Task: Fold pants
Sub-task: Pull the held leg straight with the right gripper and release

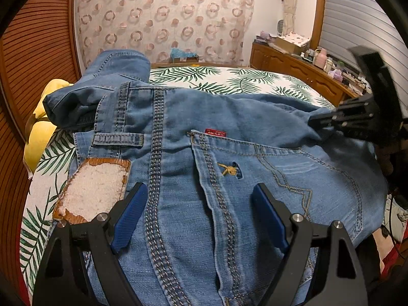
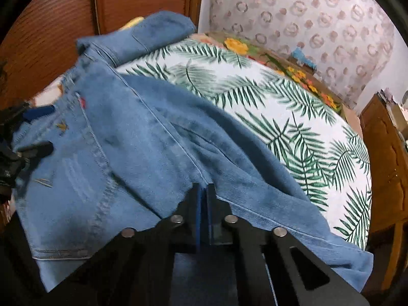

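Blue denim pants lie on the bed, back side up, with a back pocket, a red tag and a worn leather patch showing. My left gripper is open just above the seat of the pants, beside the pocket. My right gripper is shut on a fold of the pants and holds it lifted; it also shows in the left wrist view at the right. The left gripper shows at the left edge of the right wrist view. One leg trails toward the headboard.
The bed has a white sheet with green palm leaves. A yellow pillow lies at the left by the wooden headboard. A wooden dresser with clutter stands to the right. A patterned curtain hangs behind.
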A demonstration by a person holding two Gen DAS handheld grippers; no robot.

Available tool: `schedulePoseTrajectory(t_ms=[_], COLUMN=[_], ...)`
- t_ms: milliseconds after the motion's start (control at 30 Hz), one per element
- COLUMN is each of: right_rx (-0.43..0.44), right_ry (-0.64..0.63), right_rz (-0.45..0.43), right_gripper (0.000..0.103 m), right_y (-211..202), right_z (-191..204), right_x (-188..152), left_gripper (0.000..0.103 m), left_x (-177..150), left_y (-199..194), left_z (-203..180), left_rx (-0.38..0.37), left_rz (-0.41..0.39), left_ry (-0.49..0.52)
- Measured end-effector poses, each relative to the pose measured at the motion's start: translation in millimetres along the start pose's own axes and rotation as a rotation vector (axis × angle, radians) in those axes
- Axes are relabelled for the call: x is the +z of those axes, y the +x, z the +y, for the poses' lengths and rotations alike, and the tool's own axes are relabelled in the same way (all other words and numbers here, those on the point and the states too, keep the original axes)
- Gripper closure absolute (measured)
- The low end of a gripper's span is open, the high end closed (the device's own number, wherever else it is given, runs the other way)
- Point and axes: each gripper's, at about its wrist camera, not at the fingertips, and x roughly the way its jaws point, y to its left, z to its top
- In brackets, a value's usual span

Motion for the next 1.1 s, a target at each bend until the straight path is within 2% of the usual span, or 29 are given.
schedulePoseTrajectory(t_ms=[267, 433, 500, 600, 700, 800, 1100], right_rx=[-0.063, -0.117, -0.163, -0.211, -0.180, -0.130, -0.078], right_ry=[-0.002, 0.005, 0.003, 0.006, 0.053, 0.114, 0.177], right_rz=[-0.137, -0.209, -0.216, -0.153, -0.092, -0.086, -0.133], right_gripper=[0.102, 0.103, 0.103, 0.102, 0.102, 0.101, 0.075], right_y=[-29, -40, -38, -9, 18, 24, -12], right_z=[5, 10, 12, 17, 15, 11, -1], right_x=[34, 50, 51, 45, 37, 32, 6], left_gripper=[0.018, 0.018, 0.018, 0.018, 0.018, 0.018, 0.018], left_x=[4, 11, 14, 19, 21, 24, 31], left_y=[-8, -21, -27, -32, -31, -29, -26], left_z=[2, 3, 4, 6, 9, 9, -9], left_rx=[-0.009, 0.000, 0.008, 0.017, 0.019, 0.021, 0.001], left_rz=[0.006, -0.026, -0.042, -0.055, -0.051, -0.042, -0.043], left_ry=[-0.012, -0.013, -0.012, -0.010, -0.016, -0.009, 0.023])
